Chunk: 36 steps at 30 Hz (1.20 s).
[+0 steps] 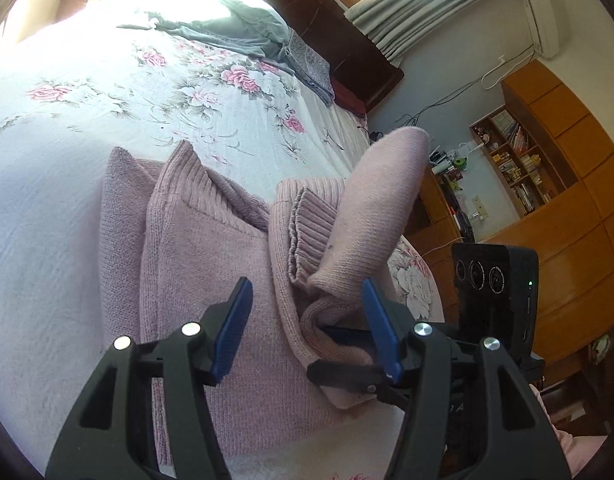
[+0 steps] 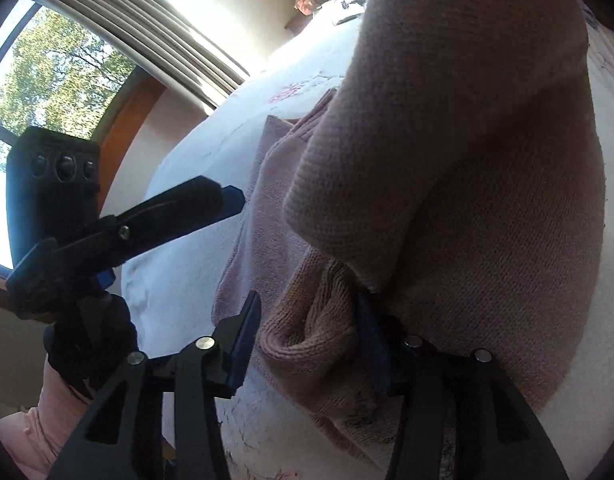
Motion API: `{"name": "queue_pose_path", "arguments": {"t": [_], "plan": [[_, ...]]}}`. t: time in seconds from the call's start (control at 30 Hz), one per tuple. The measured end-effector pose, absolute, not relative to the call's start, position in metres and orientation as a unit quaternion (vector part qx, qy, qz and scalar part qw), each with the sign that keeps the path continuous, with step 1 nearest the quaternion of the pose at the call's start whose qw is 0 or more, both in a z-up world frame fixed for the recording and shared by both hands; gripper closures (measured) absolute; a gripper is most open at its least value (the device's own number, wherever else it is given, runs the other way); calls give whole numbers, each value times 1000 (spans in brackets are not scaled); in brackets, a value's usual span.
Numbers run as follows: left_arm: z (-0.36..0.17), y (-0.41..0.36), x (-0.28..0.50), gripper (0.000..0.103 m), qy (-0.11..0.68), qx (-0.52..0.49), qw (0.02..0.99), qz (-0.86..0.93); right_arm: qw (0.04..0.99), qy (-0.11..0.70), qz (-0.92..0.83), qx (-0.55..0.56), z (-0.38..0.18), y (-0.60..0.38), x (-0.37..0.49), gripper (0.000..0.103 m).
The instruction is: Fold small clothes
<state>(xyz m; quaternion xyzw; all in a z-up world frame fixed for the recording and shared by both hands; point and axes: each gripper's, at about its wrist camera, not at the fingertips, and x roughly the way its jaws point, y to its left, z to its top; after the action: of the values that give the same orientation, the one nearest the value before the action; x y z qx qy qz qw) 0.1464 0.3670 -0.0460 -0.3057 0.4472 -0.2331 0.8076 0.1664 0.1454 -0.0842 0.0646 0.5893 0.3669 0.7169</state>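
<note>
While the pink knit sweater [image 1: 211, 248] lay partly folded on the floral bed [image 1: 67, 200], the left tongs [image 1: 307, 320] hovered apart above it, holding nothing. The right tongs [image 2: 307, 344] stood apart too, a bunched fold between them, unclamped. Soft, floppy knit would sag; the ribbed cuff [image 1: 307, 224] looked the firmest hold.

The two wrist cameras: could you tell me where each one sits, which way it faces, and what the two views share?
Left wrist: sits behind the left gripper, looking along its open fingers across the pink sweater on the floral bedspread toward the headboard and bookshelf.
Right wrist: sits behind the right gripper, facing the window, close under a raised sweater sleeve; a pink-clad arm shows.
Shared: the sweater, the bedspread and each other's gripper.
</note>
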Motion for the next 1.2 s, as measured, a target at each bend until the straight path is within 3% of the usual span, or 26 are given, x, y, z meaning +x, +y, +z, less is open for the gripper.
{"name": "queue_pose_path", "arguments": {"t": [0.33,0.53,0.63,0.8,1.13,1.2], "plan": [[-62,347,166,42,464,-331,783,-251,707,560,389,189,-63,75,145,51],[-70,338,180,42,471,-350,768,-257,732,540,355,217,-54,24,131,51],[-70,333,189,33,469,-363,761,-262,741,534,334,231,-57,4,131,51],[-81,320,213,32,493,-370,745,-256,743,530,318,255,-62,-19,126,51],[-93,301,232,29,523,-355,743,-221,739,546,299,257,-76,-17,128,51],[-92,298,231,33,526,-345,746,-218,736,550,297,259,-82,-17,126,51]]}}
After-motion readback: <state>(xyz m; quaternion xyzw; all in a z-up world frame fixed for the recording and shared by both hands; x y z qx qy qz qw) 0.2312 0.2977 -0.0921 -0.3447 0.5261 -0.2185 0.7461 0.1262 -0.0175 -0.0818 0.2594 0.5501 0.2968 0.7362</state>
